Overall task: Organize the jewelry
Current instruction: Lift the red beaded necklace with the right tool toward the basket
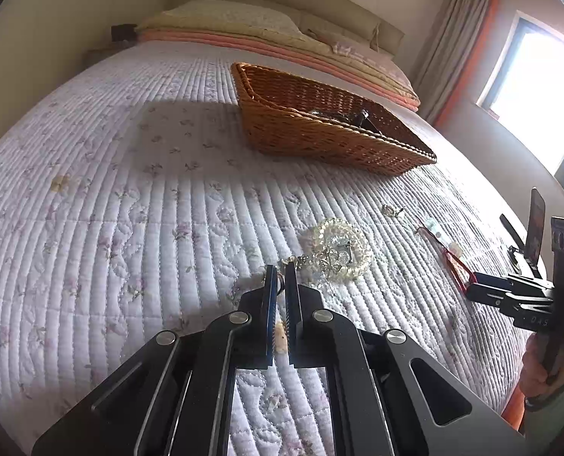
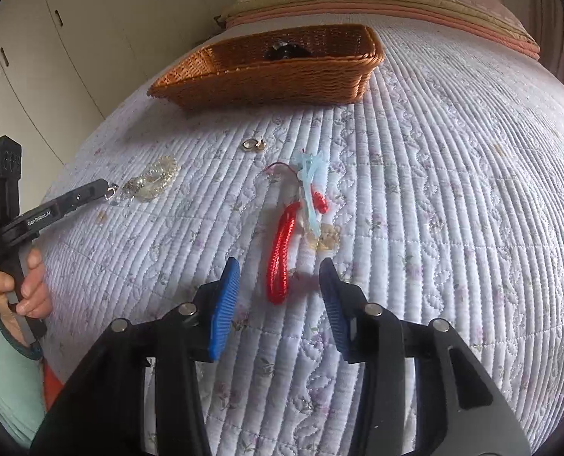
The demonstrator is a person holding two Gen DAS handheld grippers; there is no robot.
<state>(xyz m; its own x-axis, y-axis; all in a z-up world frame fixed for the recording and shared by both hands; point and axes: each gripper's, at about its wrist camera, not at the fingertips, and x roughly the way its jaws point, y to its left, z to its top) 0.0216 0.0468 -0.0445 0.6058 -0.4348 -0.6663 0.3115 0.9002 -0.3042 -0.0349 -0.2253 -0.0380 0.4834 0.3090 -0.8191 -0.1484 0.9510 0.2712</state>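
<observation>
A wicker basket point(image 1: 320, 136) sits on the quilted bed and holds a dark item point(image 2: 282, 52); the basket also shows in the right wrist view point(image 2: 274, 79). My left gripper point(image 1: 281, 271) is shut on a small metal ring at the end of a crystal bead chain point(image 1: 320, 262), which runs from a pearl bracelet point(image 1: 339, 247). In the right wrist view the left gripper point(image 2: 105, 186) pinches that ring beside the beads point(image 2: 152, 182). My right gripper point(image 2: 280, 266) is open, its pads either side of the near end of a red cord with pale blue strands point(image 2: 282, 258). A gold earring pair point(image 2: 253, 145) lies beyond.
Folded blankets and pillows point(image 1: 244, 26) lie at the head of the bed. White wardrobe doors point(image 2: 73, 38) stand to the left in the right wrist view. A bright window point(image 1: 540, 87) is on the right. The bed edge falls away near the right gripper point(image 1: 510, 296).
</observation>
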